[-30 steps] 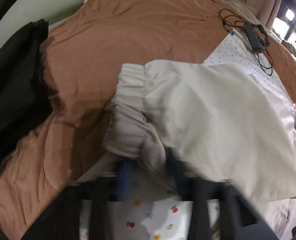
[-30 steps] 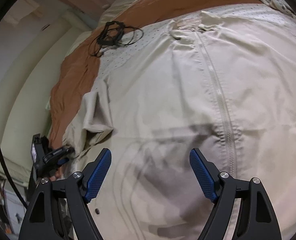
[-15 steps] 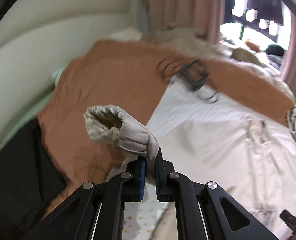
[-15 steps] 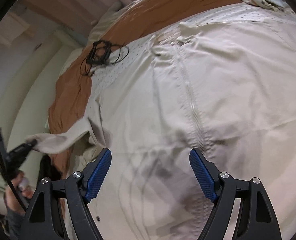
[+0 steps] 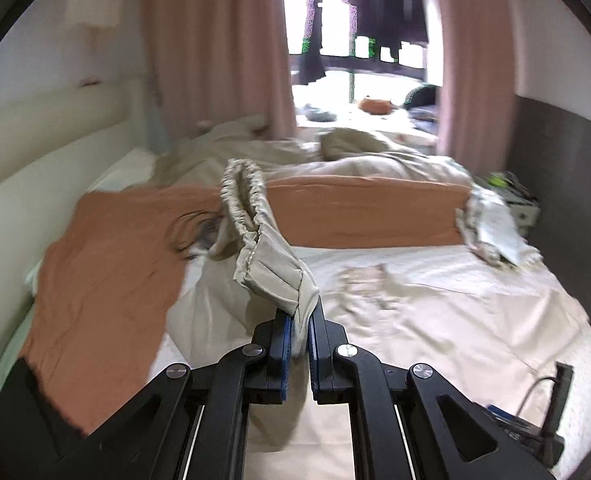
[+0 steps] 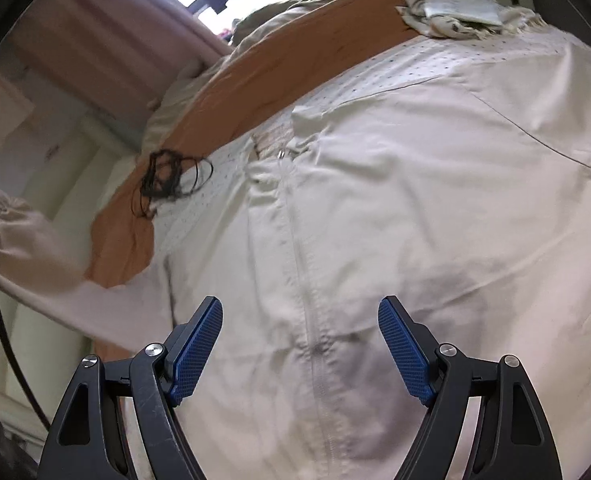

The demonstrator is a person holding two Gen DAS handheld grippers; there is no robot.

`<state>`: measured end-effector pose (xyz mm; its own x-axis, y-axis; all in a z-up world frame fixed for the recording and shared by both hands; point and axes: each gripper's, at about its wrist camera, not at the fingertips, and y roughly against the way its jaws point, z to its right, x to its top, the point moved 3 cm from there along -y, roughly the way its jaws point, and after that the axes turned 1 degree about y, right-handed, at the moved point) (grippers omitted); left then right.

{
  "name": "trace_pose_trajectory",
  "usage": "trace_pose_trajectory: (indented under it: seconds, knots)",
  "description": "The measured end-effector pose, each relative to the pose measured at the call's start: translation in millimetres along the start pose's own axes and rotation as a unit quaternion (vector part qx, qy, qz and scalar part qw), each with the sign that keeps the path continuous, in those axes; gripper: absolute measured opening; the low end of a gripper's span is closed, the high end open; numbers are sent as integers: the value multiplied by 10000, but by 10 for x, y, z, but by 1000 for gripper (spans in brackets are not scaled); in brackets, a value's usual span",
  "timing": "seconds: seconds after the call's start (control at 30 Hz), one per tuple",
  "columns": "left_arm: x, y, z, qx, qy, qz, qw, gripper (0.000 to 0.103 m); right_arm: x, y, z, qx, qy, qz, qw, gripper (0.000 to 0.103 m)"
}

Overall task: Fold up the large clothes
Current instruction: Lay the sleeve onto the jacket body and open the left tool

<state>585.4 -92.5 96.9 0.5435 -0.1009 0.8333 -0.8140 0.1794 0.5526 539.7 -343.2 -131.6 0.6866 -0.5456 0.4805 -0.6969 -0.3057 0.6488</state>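
Left gripper (image 5: 300, 326) pinching sleeve cuff (image 5: 255, 236) aloft off jacket's (image 6: 375, 240) left side, right gripper (image 6: 299, 344) wide above zipper (image 6: 307, 300).

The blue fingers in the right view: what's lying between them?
The jacket's zipper runs between the open right gripper's fingers, in the right wrist view.

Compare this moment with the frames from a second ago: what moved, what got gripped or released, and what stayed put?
The left gripper closed on the jacket sleeve near its elastic cuff and lifted it off the orange blanket. The right gripper stayed open above the jacket body; the black cable stayed put.
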Motion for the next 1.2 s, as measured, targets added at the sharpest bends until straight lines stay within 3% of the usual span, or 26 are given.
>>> trace_pose_trajectory:
  seconds: [0.17, 0.37, 0.6, 0.7, 0.77, 0.8, 0.83, 0.9, 1.07, 1.2]
  knots:
    - [-27, -259, 510, -400, -290, -221, 9985, 7, 86, 101, 210, -85, -175, 156, 9997, 81]
    - [-267, -659, 891, -744, -291, -563, 9952, 7, 145, 107, 444, 47, -523, 100, 9986, 81]
    - [-698, -1057, 1331, -1400, -419, -1125, 9829, 8, 222, 168, 675, 9, -830, 163, 9964, 81]
    - [-872, -1253, 1400, -1577, -186, -1564, 9749, 17, 233, 179, 757, 79, -1014, 150, 9947, 81]
    - [-976, -1328, 1376, -1769, 91, -1824, 9671, 28, 235, 181, 777, 116, -1079, 136, 9940, 81]
    - [-1026, -1339, 1326, -1838, 269, -1955, 9630, 40, 234, 176, 772, 130, -1101, 123, 9938, 81]
    - [-1058, -1328, 1262, -1851, 421, -2025, 9607, 56, 230, 169, 755, 148, -1130, 106, 9934, 81]
    - [-1065, -1232, 1108, -1738, 582, -2005, 9624, 72, 214, 158, 705, 249, -1147, 86, 9930, 81]
    - [-996, -750, 528, -1105, 820, -1622, 9771, 75, 164, 111, 558, 498, -988, -38, 9939, 81]
    - [-1046, -482, 87, -539, 797, -1472, 9844, 76, 119, 41, 636, 288, -1118, -54, 9933, 81]
